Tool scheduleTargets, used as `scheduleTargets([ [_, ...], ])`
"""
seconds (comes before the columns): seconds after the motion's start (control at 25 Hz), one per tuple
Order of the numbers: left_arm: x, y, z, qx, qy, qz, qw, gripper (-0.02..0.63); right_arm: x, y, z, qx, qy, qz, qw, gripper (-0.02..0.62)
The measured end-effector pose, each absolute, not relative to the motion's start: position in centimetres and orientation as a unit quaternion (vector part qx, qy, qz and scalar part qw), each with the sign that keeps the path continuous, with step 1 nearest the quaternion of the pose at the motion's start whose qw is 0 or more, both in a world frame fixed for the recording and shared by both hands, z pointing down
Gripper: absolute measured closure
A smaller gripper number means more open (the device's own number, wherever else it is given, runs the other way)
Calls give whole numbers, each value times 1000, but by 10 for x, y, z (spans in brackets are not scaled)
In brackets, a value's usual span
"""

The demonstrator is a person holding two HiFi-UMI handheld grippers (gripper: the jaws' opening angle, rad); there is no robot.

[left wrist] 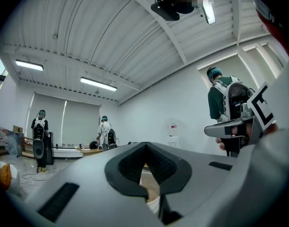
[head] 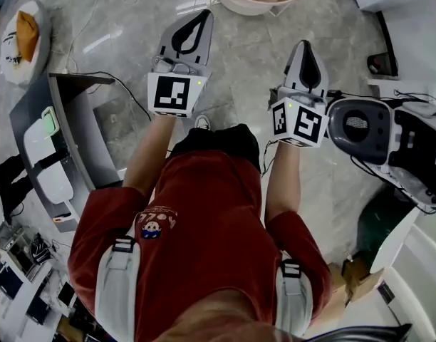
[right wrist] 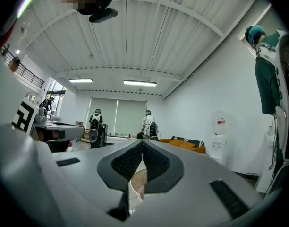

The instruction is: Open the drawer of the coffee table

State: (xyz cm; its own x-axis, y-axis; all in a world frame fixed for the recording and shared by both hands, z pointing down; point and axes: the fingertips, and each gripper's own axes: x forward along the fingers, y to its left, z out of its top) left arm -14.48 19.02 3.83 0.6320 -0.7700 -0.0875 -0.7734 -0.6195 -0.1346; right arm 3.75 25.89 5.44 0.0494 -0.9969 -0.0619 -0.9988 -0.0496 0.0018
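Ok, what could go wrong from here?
1. A black cable crosses the floor near the shoe: a trip risk.
2. The right gripper is close to the grey machine and could knock it.
3. No drawer is in view, and the left gripper and the right are both shut; they would likely need opening first.
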Motion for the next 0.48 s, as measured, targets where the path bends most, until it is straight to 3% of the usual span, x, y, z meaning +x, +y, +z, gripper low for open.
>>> scheduleTargets([
  [0.48,2,50,67,-893,444,-31,63,593,182,109,91,-723,689,-9,42,574],
])
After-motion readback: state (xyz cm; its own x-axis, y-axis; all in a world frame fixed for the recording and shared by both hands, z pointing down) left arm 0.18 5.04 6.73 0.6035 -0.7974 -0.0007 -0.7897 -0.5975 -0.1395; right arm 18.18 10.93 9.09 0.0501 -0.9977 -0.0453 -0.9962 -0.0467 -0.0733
